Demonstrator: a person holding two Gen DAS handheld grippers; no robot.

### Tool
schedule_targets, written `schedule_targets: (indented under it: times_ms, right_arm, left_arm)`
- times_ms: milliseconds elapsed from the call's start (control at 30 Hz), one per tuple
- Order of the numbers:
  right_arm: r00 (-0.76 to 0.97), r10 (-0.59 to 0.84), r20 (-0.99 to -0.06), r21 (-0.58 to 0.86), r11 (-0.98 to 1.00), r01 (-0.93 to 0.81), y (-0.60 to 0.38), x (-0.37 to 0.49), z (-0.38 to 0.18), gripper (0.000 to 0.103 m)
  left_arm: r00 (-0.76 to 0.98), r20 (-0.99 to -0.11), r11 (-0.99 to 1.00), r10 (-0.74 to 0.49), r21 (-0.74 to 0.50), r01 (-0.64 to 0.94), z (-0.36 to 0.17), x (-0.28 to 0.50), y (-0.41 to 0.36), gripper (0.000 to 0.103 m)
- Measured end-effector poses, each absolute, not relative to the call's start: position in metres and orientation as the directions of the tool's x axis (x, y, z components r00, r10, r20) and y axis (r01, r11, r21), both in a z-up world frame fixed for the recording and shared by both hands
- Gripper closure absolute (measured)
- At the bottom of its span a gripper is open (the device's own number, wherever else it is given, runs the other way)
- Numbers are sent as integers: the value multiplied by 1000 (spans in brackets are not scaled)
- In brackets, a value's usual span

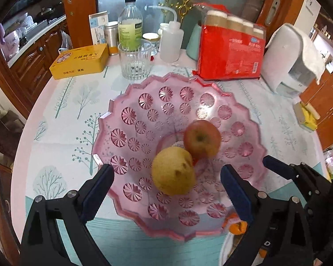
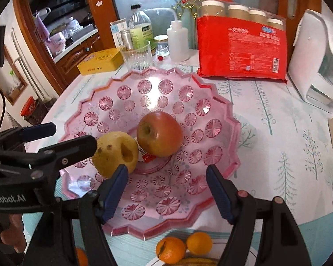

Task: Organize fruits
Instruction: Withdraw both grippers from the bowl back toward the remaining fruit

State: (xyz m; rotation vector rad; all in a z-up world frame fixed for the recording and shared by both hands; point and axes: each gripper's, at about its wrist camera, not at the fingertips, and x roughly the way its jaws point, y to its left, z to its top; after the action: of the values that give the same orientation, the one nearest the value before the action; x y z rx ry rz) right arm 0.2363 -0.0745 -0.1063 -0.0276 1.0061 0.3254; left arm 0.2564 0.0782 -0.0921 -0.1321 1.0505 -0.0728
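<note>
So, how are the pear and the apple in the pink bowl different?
The pear is pale yellow, while the apple is red with orange tones. The pear shows dark spots and a deep dent in its skin; the apple's skin looks smooth. The apple lies at the middle of the bowl, and the pear lies a little off-centre, nearer the left gripper. Both rest in the bowl, side by side, and neither is held.
</note>
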Motion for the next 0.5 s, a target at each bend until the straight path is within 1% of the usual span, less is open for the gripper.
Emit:
schedule_targets:
  times_ms: [233,500]
  right_arm:
    - [521,269,-810,139,951,-274,-82,218,-82,30]
    - [548,297,-782,133,939,-319,-88,191,-49,29]
  left_arm:
    - [527,-843,992,-106,-123,3,-62,233,72,7]
    - [572,-817,997,-70,-71,22,-29,199,59,7]
